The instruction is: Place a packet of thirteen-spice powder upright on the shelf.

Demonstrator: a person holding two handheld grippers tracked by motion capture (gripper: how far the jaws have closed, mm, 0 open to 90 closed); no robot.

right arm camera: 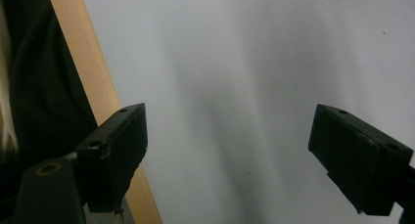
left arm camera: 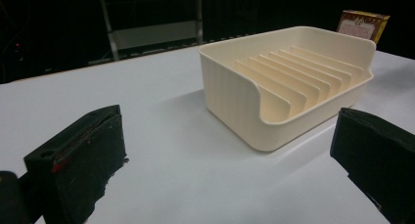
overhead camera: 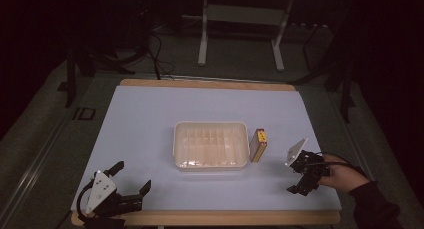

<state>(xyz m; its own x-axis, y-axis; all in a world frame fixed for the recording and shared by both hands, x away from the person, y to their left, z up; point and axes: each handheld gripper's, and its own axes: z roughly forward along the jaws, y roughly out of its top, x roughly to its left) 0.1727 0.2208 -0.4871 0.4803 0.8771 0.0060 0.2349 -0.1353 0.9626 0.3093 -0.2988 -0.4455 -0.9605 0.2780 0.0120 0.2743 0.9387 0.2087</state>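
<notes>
Left claw (overhead camera: 132, 176) rests gaping at the surface's (overhead camera: 150, 114) near-left corner, the cream tray (overhead camera: 210, 144) ahead; right claw (overhead camera: 300, 181), jaws spread, hovers beside a small box (overhead camera: 258, 145).

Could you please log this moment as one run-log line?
left gripper: open, empty | right gripper: open, empty | cream tray: centre | small box: beside tray

Cream plastic tray (overhead camera: 210, 144) with ribbed floor (empty, open side up), resting flat near the table's middle, small yellow-and-red box (overhead camera: 258, 145) standing on edge just beside the tray's right wall, toward the table's right edge
</notes>
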